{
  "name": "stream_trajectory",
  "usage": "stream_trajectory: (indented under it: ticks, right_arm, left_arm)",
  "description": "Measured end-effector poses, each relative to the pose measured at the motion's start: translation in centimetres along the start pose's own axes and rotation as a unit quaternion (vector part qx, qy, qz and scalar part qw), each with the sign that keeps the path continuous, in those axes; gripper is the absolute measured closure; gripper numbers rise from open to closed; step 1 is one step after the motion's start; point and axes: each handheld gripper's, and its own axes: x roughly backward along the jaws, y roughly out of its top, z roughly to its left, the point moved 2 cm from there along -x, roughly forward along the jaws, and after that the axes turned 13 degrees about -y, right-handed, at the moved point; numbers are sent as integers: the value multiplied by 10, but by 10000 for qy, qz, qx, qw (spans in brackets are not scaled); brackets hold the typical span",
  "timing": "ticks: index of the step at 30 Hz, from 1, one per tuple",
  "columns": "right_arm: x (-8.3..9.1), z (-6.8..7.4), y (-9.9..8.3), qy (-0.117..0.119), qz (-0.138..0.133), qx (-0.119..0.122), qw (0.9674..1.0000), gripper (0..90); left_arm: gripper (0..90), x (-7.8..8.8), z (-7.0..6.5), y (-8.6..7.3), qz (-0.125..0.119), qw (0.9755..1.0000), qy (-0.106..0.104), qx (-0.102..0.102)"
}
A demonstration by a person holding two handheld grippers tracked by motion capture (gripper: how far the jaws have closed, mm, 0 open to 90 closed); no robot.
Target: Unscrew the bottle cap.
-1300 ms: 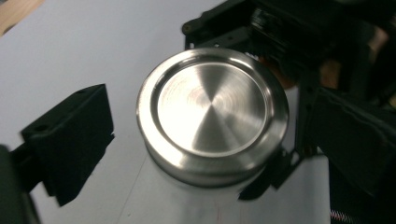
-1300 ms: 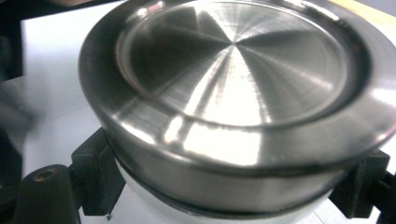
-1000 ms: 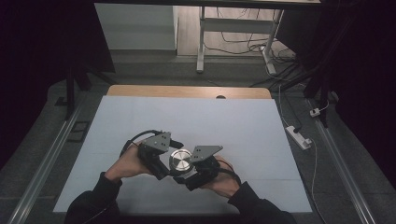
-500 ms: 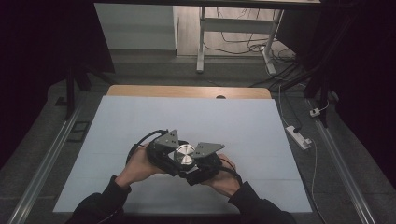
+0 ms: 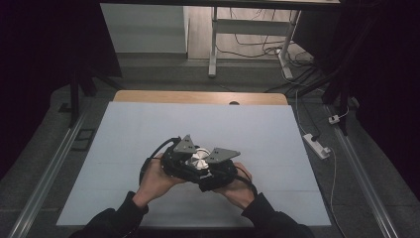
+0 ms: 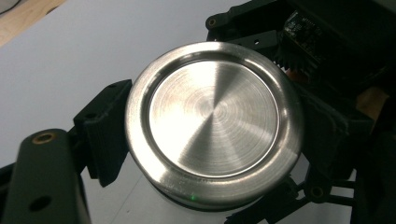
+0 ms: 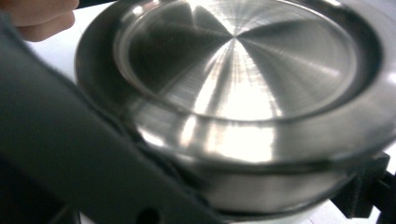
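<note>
A round brushed-steel tin (image 5: 199, 159) with a lipped lid sits low over the white table, between both hands. My left gripper (image 5: 189, 159) comes at it from the left; its jaws have just been closing. In the left gripper view the tin's lid (image 6: 215, 116) lies between the black fingers (image 6: 105, 133), which press its rim on both sides, so my left gripper (image 6: 215, 140) is shut on the tin. My right gripper (image 5: 210, 167) grips it from the right. In the right gripper view the tin (image 7: 243, 93) looms close and blurred, with my right gripper (image 7: 233, 182) shut around its body.
The white table top (image 5: 148, 124) ends in a wooden strip (image 5: 198, 97) at the far side. A white power strip (image 5: 315, 145) and cables lie on the floor to the right. Desk legs (image 5: 213, 44) stand beyond the table. Metal rails run along both sides.
The left hand slid right until its gripper met the tin, and its jaws closed around the lid. The right hand and the tin stayed in place.
</note>
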Motion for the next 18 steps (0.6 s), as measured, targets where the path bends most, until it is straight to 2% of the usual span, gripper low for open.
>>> stream_trajectory:
  ticks: [3, 5, 7, 9, 11, 13, 15, 18]
  right_arm:
    - [0, 0, 0, -46, 7, -13, 10000, 151]
    - [0, 0, 0, -64, 13, -38, 10000, 151]
    - [0, 0, 0, -55, 0, -2, 10000, 151]
    - [0, -1, 0, -37, 15, -28, 10000, 151]
    - [0, -1, -1, -17, 22, -31, 10000, 151]
    - [1, -2, -1, 48, -13, -25, 10000, 151]
    - [2, -2, 0, 170, -60, 4, 9998, 151]
    - [5, 2, 1, 510, -121, 93, 9986, 151]
  left_arm:
    - [193, -1, -1, 1, 26, 9999, 94, 73]
    - [191, -2, -2, 2, 42, 9999, 99, 17]
    - [174, -1, -1, 2, 128, 9999, -27, -94]
    - [107, 4, 2, 2, 88, 9995, -273, -124]
    - [51, 11, 6, 1, 50, 9992, -314, -224]
    - [18, 19, 12, -2, 82, 9982, -492, -341]
    - [16, 25, 16, -6, 112, 9954, -762, -566]
    - [40, 31, 17, -13, 182, 9867, -1224, -1055]
